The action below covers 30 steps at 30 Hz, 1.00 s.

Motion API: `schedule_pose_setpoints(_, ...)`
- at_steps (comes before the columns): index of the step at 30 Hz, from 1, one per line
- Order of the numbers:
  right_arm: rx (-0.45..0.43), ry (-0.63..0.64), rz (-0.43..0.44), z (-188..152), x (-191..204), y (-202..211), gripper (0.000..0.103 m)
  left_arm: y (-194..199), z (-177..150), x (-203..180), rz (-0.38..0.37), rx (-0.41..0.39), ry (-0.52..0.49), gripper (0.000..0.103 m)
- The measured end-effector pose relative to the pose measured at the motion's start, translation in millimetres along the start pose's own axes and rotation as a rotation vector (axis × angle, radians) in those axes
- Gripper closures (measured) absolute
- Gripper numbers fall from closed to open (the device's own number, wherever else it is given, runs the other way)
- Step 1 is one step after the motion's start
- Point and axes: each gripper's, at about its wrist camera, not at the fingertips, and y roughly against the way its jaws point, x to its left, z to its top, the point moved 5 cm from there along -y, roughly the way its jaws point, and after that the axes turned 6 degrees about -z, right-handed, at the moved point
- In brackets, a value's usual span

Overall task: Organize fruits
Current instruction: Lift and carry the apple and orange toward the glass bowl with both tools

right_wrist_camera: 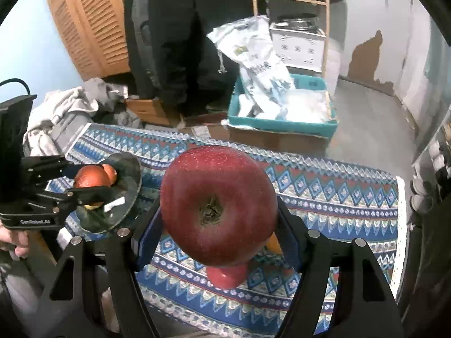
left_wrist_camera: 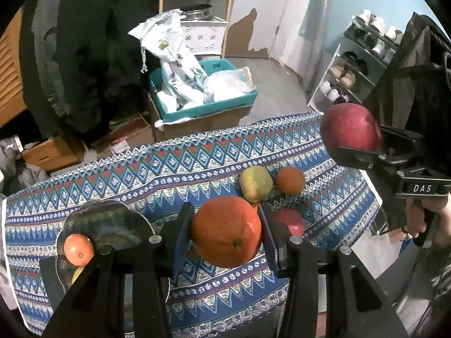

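Note:
My left gripper (left_wrist_camera: 225, 214) is shut on a large orange (left_wrist_camera: 225, 236), held above the patterned cloth (left_wrist_camera: 169, 169). Left of it a dark plate (left_wrist_camera: 112, 219) carries a small orange fruit (left_wrist_camera: 78, 249) and a yellow one (left_wrist_camera: 77, 274). A green-yellow fruit (left_wrist_camera: 255, 183), a small orange (left_wrist_camera: 290, 180) and a red apple (left_wrist_camera: 290, 221) lie on the cloth. My right gripper (right_wrist_camera: 218, 211) is shut on a big red apple (right_wrist_camera: 218, 205), raised over another red apple (right_wrist_camera: 227, 277). In the right wrist view the left gripper (right_wrist_camera: 90, 178) holds its orange (right_wrist_camera: 91, 177) over the plate (right_wrist_camera: 126, 174).
Beyond the table's far edge stands a teal crate (left_wrist_camera: 203, 107) of plastic bags on cardboard boxes. A shoe rack (left_wrist_camera: 346, 76) is at the right, a dark coat (left_wrist_camera: 84, 56) hangs at the left. A person's hand (left_wrist_camera: 422, 219) grips the right tool's handle.

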Motion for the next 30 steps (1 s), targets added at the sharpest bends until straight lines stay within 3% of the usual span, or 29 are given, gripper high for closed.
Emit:
schedule_pose_setpoints(11, -0.026, 0.055, 0.064, 23.5, 44.8, 0.8, 0.030, 12.6, -9.5, 27.3, 0.021, -0.010, 0.043, 0.056)
schedule_pose_setpoints(30, 0.016, 0.134, 0.143, 51.3, 124.7, -33.4, 0.030, 39.2, -32.8, 92.5, 0.058, -0.040, 0.162, 0.056)
